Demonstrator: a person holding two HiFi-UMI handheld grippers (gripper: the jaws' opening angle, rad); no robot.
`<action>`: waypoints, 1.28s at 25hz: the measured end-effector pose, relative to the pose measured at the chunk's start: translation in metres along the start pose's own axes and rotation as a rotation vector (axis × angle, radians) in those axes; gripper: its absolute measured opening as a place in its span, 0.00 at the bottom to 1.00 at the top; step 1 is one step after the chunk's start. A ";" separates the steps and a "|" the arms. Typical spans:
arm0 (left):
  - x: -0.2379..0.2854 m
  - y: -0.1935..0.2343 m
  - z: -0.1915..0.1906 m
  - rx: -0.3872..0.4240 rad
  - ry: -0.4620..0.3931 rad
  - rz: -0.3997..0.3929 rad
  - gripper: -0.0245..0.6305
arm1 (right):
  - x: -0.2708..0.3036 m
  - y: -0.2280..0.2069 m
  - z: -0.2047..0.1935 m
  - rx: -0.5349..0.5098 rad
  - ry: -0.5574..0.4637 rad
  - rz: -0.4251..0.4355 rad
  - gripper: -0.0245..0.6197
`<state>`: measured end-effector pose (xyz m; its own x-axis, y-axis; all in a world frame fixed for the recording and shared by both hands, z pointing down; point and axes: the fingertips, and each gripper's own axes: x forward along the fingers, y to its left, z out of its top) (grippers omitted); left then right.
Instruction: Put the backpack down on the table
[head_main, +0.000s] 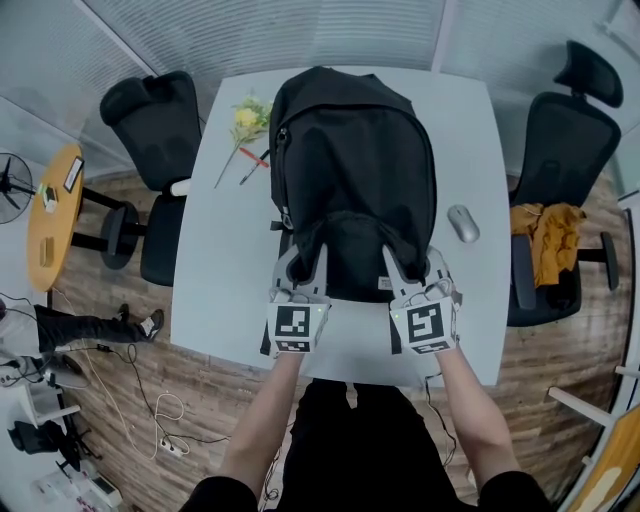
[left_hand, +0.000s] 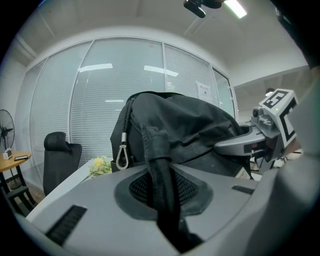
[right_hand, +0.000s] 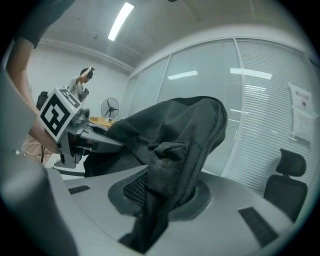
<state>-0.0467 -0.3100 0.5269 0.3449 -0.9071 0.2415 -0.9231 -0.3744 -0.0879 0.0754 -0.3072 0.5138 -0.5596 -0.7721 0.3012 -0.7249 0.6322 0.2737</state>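
Head view: the black backpack (head_main: 355, 170) sits mid-frame over the white bench (head_main: 220, 260), with flowers (head_main: 247, 118) at upper left and a mouse (head_main: 463, 223) at right.

Left gripper view: the left claw (left_hand: 161, 172) is clamped on a thin strap (left_hand: 159, 145).

Right gripper view: the right claw (right_hand: 165, 195) is clamped on a padded strap (right_hand: 170, 155).

Yellow flower (head_main: 246, 118) with a red pen (head_main: 254, 157) just beside its stem, upper left; grey computer mouse (head_main: 463, 223), right. Black office chair (head_main: 158, 120) at left and second office chair (head_main: 560, 130) at right, the latter with an orange cloth (head_main: 548, 235) draped over its seat. Round wooden side table (head_main: 52, 215) and standing fan (head_main: 10, 187), far left, with white cables (head_main: 165, 420) lying on the wood floor (head_main: 560, 380).
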 end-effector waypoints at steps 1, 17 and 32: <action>-0.001 -0.001 -0.001 -0.003 0.004 -0.008 0.11 | -0.002 0.001 0.000 0.018 -0.001 0.003 0.17; -0.032 -0.015 -0.022 -0.052 0.112 -0.112 0.14 | -0.031 0.024 -0.017 0.221 0.069 0.035 0.21; -0.072 -0.019 -0.045 -0.105 0.155 -0.123 0.21 | -0.055 0.047 -0.031 0.301 0.089 0.038 0.28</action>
<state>-0.0612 -0.2290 0.5546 0.4330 -0.8124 0.3906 -0.8912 -0.4508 0.0504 0.0845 -0.2332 0.5380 -0.5610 -0.7313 0.3880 -0.7980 0.6024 -0.0183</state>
